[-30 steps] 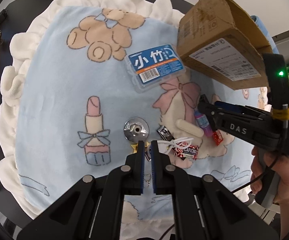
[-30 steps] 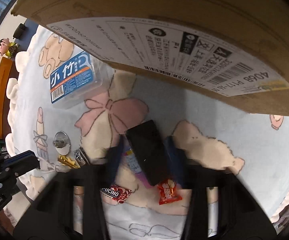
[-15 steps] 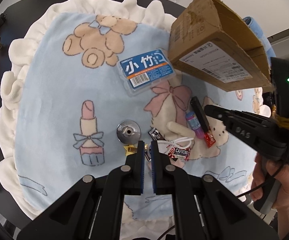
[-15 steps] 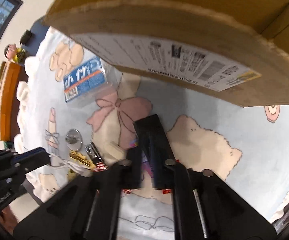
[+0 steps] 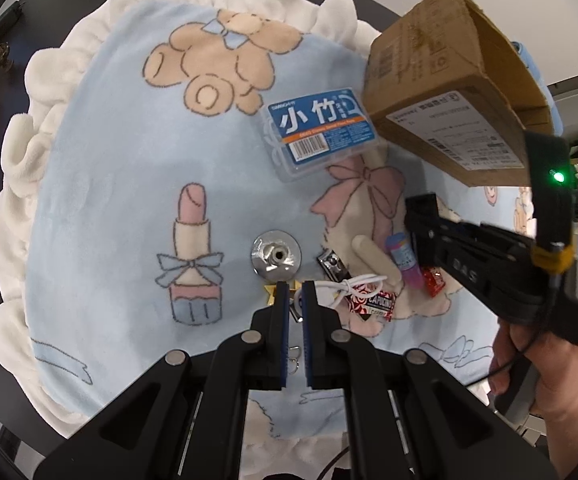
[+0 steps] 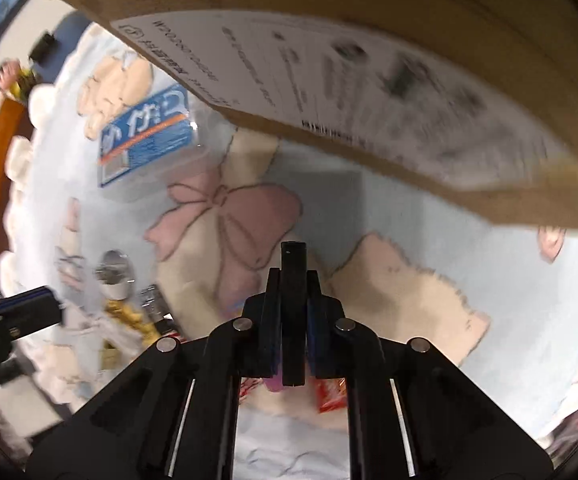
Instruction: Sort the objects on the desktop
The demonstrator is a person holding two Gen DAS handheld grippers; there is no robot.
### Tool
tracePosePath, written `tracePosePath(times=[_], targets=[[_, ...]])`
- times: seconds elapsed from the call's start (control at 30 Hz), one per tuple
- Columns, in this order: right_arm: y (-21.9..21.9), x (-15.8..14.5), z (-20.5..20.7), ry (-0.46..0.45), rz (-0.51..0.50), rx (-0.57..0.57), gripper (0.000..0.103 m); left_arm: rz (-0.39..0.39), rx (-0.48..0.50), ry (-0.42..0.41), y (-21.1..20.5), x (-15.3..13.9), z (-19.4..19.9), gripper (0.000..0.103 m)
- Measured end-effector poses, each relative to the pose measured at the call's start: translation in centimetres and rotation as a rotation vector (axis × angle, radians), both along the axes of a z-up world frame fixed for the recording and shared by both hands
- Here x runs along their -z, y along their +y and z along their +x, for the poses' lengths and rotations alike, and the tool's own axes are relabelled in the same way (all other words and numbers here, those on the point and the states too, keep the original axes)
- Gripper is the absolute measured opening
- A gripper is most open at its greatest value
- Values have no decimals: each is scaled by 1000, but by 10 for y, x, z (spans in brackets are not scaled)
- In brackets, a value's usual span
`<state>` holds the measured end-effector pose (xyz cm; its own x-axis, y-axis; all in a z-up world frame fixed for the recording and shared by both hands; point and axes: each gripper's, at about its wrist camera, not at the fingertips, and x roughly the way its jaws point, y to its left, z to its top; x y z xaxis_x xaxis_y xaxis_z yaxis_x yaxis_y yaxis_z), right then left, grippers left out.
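My right gripper (image 6: 293, 280) is shut on a flat black bar (image 6: 293, 254), held on edge above the blue cartoon blanket (image 5: 109, 200). In the left wrist view the same gripper (image 5: 425, 236) hangs just below the open cardboard box (image 5: 449, 80), with the bar (image 5: 423, 206) sticking out ahead of it. Under it lie a purple tube (image 5: 403, 260) and a red candy packet (image 5: 433, 282). My left gripper (image 5: 293, 290) hovers shut over a gold star keychain (image 5: 269, 290), with a white cable (image 5: 355, 284) just to its right.
A clear box with a blue label (image 5: 323, 132) lies beside the cardboard box. A round metal disc (image 5: 276, 255), a nail clipper (image 5: 332, 266) and a red-and-white candy packet (image 5: 373, 304) sit mid-blanket. A hand (image 5: 537, 364) holds the right gripper. Dark table rim (image 5: 1, 28) surrounds the blanket.
My right gripper closed on the black bar, lifted it off the blanket and turned it on edge, moving nearer the cardboard box. The left gripper has kept its place over the keychain.
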<state>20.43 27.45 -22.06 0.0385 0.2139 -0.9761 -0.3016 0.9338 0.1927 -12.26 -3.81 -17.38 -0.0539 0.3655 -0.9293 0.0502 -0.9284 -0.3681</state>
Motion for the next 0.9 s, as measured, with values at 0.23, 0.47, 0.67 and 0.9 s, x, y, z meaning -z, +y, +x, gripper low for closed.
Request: tracePosePath(times=[0.23,0.47,0.67,0.9], targets=[[-22,-31,-17,-11,37,68,10,20,124,28,9,-18,-3,6],[-45,-91,-26,-59,72,132,10,14,163,77,23,-48,-1,6],[-49,-145,-30,-105,74,187,10,6,205,130,32,-86,5,6],[-45,-186,-53,-139,71,256,10,-1,262,180,36,-125,25,6]])
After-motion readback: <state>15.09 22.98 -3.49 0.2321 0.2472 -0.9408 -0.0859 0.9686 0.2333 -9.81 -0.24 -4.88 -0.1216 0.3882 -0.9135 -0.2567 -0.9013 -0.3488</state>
